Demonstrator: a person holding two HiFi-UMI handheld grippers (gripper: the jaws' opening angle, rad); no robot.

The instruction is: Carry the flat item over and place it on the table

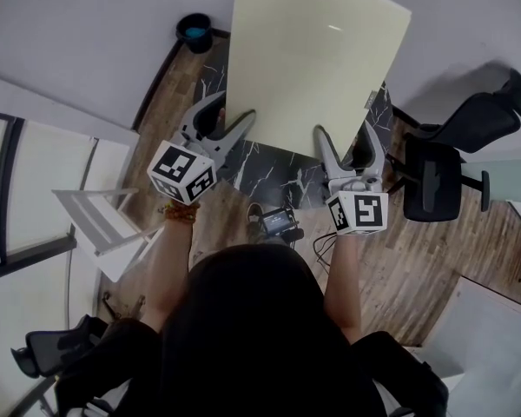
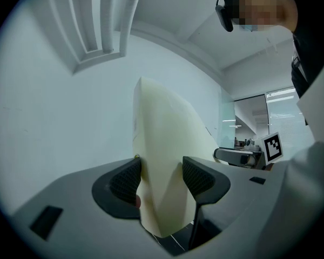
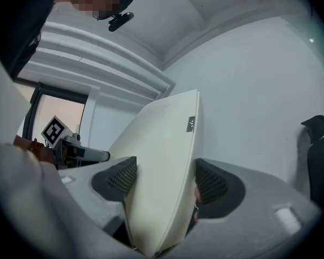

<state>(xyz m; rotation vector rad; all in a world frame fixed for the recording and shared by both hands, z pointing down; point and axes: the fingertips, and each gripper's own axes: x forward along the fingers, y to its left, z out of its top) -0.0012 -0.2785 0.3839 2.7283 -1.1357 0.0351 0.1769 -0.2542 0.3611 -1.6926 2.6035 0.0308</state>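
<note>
Two grippers share one flat cream board (image 1: 313, 59) (image 2: 162, 134) (image 3: 162, 134), which hangs in the air in front of the person, above a dark marbled floor strip (image 1: 269, 172) that runs along the foot of a white wall. The left gripper (image 1: 230, 118) (image 2: 162, 179) has its jaws pressed onto the board's near edge at the left corner, and the right gripper (image 1: 347, 142) (image 3: 164, 182) has its jaws clamped the same way on the near edge by the right corner. A black office chair (image 1: 443, 163) stands on the wooden floor to the right, well apart from the board, and a small dark bin (image 1: 194, 31) sits by the wall at the far left.
</note>
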